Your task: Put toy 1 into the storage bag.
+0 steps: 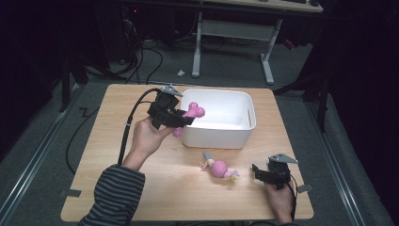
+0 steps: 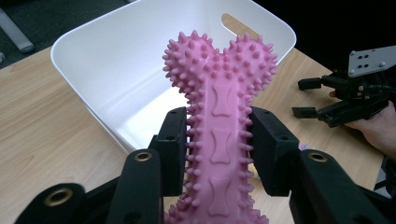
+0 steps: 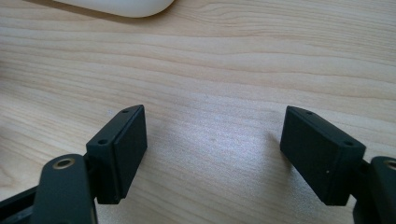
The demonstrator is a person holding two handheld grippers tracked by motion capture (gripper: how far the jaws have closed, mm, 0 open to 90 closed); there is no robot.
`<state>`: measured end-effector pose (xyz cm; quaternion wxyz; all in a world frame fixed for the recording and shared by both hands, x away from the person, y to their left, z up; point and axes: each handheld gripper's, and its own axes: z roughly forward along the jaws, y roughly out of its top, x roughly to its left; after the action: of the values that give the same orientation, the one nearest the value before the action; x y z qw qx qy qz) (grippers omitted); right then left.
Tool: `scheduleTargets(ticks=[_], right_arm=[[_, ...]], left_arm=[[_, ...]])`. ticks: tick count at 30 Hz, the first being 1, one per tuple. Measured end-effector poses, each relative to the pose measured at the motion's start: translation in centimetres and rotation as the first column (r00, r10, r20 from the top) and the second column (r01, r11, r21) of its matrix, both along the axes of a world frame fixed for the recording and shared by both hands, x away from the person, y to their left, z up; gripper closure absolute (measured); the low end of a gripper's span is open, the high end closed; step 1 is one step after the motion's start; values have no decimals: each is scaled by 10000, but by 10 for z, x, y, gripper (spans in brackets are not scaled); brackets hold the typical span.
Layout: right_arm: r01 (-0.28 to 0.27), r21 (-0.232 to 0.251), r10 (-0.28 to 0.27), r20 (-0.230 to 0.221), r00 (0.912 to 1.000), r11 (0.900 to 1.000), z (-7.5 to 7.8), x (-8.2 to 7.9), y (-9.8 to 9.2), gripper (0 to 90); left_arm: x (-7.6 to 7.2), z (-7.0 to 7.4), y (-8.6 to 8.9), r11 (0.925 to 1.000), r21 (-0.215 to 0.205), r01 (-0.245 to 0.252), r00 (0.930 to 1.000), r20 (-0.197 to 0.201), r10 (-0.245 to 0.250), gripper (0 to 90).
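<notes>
Pink spiked bone toy sits clamped in the left gripper: both black pads press on its narrow shaft, so the jaws are closed on it, one knobbly end sticking out past the tips and the other hanging back below them. In the high view the left hand holds that gripper raised off the tabletop with its jaws aimed level toward the right, and the striped sleeve comes in from the near-left corner. The toy's far end hangs at the left wall of the white bin, right over its rim — in the left gripper view it stands in front of the bin's open inside. The bin stands on the wooden tabletop toward the far edge, about midway across.

The right gripper rests low near the near-right corner, held by the right hand, jaws spread wide with only bare wood between them — it grips nothing. A second toy, a pink ball on a rope, lies on the tabletop just in front of the bin, to the left of the right gripper's tips and apart from them.
</notes>
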<state>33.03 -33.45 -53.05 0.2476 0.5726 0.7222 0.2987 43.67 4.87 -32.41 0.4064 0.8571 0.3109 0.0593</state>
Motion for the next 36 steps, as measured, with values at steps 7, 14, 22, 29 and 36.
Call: scheduleTargets(ticks=[7, 14, 22, 29, 36], right_arm=[[1, 3, -1, -4, 10000, 10000, 0, 0, 0, 231], [-3, 0, 3, -2, 10000, 10000, 0, 0, 0, 231], [-15, 4, 15, -12, 10000, 10000, 0, 0, 0, 231], [-48, -3, 48, -8, 10000, 10000, 0, 0, 0, 231], [-54, -9, 54, -5, 10000, 10000, 0, 0, 0, 231]], left_arm=[[6, 1, -9, 9999, 112, 101, 9999, -7, -101, 592], [11, 2, -21, 9995, 190, 242, 9997, 5, -242, 592], [17, 2, -29, 9992, 241, 329, 9995, 0, -329, 592], [22, 1, -33, 9991, 253, 327, 9995, -23, -326, 592], [27, -2, -38, 9989, 373, 288, 9996, -56, -286, 592]])
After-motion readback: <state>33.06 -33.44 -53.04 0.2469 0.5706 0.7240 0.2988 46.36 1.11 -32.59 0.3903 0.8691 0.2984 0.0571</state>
